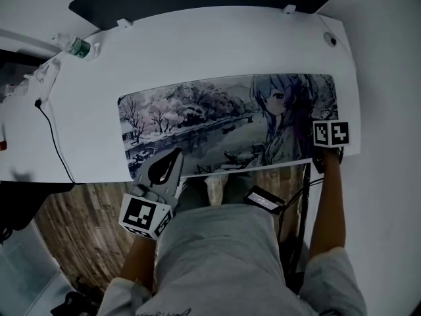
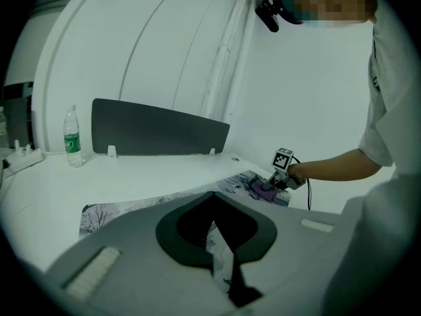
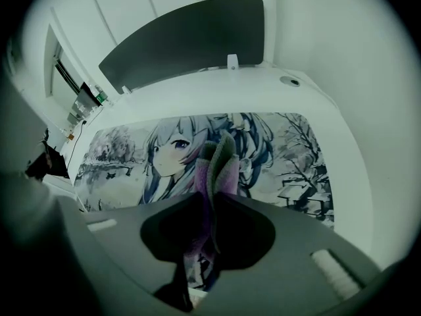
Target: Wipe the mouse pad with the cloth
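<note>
Between the jaws of the right tongs (image 3: 212,206) sits a purple and grey-green cloth (image 3: 220,157), pinched tight, its folded top sticking out past the tips. Just beyond and beneath those tips lies the mouse pad (image 1: 197,117), long and printed with a drawn girl and a snowy landscape. It spreads from the right tongs across to the left tongs (image 1: 174,157) on the white desk (image 1: 217,45).

The left tongs have their 2 jaws drawn together with nothing between them. Only a thin slit remains, and the pad's print shows through it. Their tips are over the pad's near edge, well apart from the right tongs.

Only 1 container is in sight, a clear bottle (image 1: 77,47) with a green label. It is far beyond the left tongs and off to their left, near the desk's back corner. How much it holds cannot be told.

The head view shows the bottle lying on its side, the marker cube (image 1: 331,133) covering the right tongs, and a black cable (image 1: 56,137) left of the left tongs. The cloth hardly shows there. The left gripper view shows the right tongs across the pad with the cloth low against its far end. Both gripper views show the dark panel (image 3: 184,38) standing along the desk's back edge.
</note>
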A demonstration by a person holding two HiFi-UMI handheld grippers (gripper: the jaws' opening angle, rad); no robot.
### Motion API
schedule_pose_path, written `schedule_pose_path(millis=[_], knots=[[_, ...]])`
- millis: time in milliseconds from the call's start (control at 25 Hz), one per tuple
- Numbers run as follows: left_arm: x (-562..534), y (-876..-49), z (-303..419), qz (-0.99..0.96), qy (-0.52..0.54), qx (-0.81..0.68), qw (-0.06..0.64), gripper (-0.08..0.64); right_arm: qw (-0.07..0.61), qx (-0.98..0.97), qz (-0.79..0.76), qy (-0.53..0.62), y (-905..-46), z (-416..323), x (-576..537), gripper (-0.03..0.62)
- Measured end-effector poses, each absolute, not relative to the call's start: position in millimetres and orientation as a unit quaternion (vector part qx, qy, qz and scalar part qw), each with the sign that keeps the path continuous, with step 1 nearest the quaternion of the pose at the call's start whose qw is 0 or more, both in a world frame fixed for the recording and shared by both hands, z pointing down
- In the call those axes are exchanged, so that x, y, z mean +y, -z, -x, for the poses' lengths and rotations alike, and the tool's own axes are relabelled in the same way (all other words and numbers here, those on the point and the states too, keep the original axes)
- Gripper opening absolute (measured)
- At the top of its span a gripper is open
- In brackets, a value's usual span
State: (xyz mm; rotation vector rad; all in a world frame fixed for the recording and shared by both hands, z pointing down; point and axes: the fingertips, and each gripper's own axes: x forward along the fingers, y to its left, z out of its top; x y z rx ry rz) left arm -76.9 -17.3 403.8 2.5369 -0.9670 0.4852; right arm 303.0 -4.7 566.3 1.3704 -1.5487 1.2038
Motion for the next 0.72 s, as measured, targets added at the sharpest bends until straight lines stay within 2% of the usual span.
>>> schedule_pose_path(millis=[720], knots=[[-20.8, -409.1, 185.7, -0.896, -0.153, -0.365, 0.203, 0.018, 0.372, -0.625, -0.505, -0.465, -565.8, -162.9, -23.7, 0.071]])
